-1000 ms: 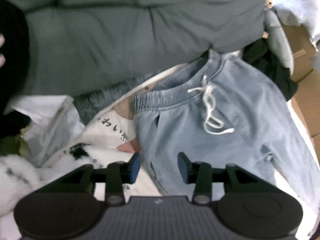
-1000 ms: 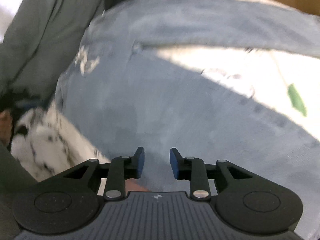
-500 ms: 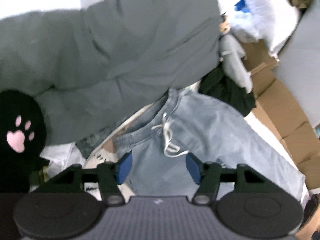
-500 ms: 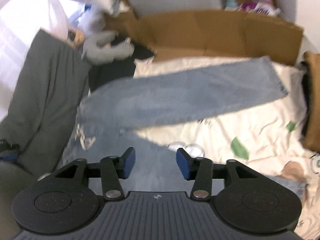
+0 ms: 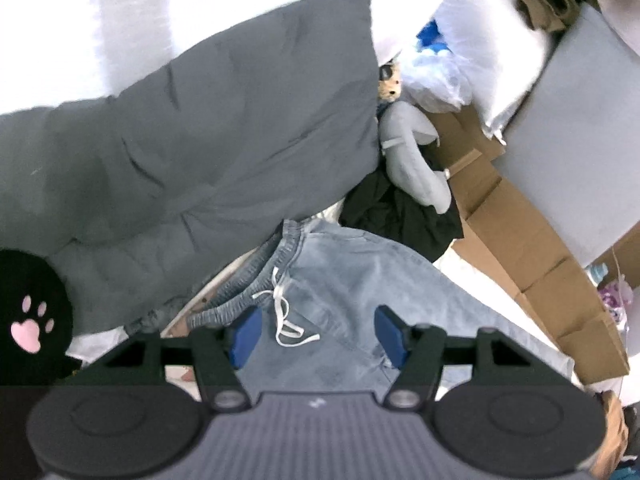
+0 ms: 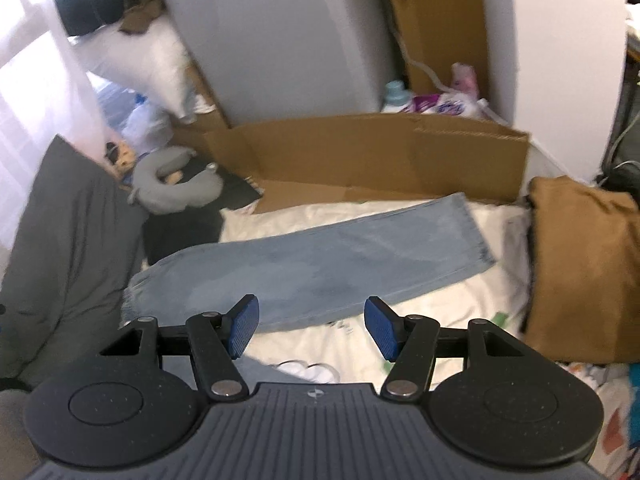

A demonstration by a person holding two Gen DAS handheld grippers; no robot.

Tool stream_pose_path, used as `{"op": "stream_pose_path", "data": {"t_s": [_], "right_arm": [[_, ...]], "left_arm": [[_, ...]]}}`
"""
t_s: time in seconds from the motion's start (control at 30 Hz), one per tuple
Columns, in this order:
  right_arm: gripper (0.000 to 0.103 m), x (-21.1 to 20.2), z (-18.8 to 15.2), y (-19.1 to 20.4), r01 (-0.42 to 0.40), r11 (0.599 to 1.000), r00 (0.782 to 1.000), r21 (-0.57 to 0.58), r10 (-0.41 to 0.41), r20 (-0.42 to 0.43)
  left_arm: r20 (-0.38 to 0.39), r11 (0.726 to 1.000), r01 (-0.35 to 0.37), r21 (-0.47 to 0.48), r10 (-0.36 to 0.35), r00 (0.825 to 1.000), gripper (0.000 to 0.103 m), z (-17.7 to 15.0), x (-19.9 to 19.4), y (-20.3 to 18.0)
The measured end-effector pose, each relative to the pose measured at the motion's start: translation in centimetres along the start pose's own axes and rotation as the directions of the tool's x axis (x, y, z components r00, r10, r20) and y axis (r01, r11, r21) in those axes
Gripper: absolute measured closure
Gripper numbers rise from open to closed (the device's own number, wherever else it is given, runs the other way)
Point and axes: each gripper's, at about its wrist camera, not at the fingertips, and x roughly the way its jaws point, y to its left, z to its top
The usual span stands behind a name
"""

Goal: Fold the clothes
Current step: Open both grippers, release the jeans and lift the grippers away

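Seemingly laid flat for folding, the blue trousers (image 6: 320, 264) lay across the bed (image 6: 420, 320), one leg reaching toward two o'clock. Both the left hand-held gripper (image 5: 316, 334) and right hand-held gripper (image 6: 312, 328) had just been opening, wide and empty above them. The grey duvet (image 5: 208, 152) hid part of the waistband at ten o'clock; the second leg was cut off below.

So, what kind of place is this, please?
Probably a lived-in bedroom, not a workshop: light blue drawstring jeans lie on a cream printed bedsheet, a grey duvet is heaped beside them, and flattened cardboard boxes line the wall.
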Motion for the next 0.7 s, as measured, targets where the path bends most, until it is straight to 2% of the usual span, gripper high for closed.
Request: {"op": "stream_pose_path", "data": {"t_s": [0.2, 0.3, 0.4, 0.47, 0.53, 0.6, 0.7], "right_arm": [[0.038, 1.3, 1.8, -3.5, 0.042, 0.996, 0.999, 0.083, -0.042, 0.002], [0.038, 2.8, 2.4, -5.3, 0.072, 0.989, 0.997, 0.130, -0.071, -0.015], [0.038, 4.6, 2.7, -6.7, 0.096, 0.981, 0.995, 0.170, -0.091, -0.036], [0.038, 5.9, 2.8, -7.5, 0.114, 0.976, 0.993, 0.187, -0.107, -0.050], [0.038, 7.4, 2.9, -8.0, 0.125, 0.973, 0.991, 0.193, -0.114, -0.067], [0.038, 9.2, 3.0, -7.8, 0.111, 0.981, 0.991, 0.161, -0.098, -0.089], [0.038, 12.1, 3.2, -7.1, 0.082, 0.992, 0.990, 0.096, -0.070, -0.124]], "left_arm": [[-0.008, 0.998, 0.007, 0.063, -0.007, 1.000, 0.038, 1.3, 1.0, -1.9], [-0.013, 0.996, 0.005, 0.084, -0.004, 1.000, 0.038, 1.9, 2.3, -2.9], [-0.022, 0.995, 0.042, 0.090, -0.040, 0.999, 0.039, 2.0, 4.0, -3.9], [-0.031, 0.993, 0.024, 0.117, -0.020, 0.999, 0.041, 1.8, 5.7, -4.8], [-0.051, 0.992, 0.030, 0.120, -0.024, 0.998, 0.050, 1.6, 7.7, -5.4], [-0.070, 0.993, 0.048, 0.105, -0.041, 0.997, 0.054, 1.4, 9.6, -5.6], [-0.097, 0.993, 0.039, 0.108, -0.029, 0.995, 0.073, 1.1, 13.2, -6.0]]}}
